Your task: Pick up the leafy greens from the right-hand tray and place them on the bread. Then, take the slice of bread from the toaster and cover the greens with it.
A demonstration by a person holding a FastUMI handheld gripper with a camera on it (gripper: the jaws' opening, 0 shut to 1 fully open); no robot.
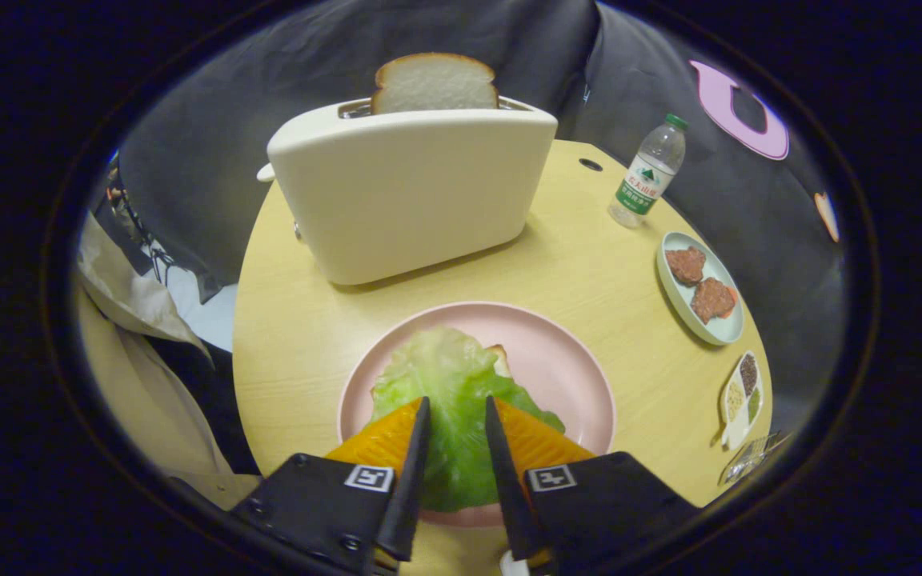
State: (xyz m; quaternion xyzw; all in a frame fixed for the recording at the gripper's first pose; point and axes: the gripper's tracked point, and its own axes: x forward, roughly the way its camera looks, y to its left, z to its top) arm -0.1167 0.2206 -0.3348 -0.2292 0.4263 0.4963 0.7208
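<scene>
Tool (457, 408) fingers apart over lettuce (449, 384) on plate (565, 352) | next: grip bread (434, 82) beyond plate, in toaster (413, 192), by its top edge, lift straight.

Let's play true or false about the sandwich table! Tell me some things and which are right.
1. The bread slice sticks out of the toaster. True.
2. The leafy greens lie on the pink plate. True.
3. The gripper is squeezing the water bottle. False: its fingers stand apart over the greens, and the bottle stands far beyond.
4. The small plate holds apples. False: two brown patties.
</scene>
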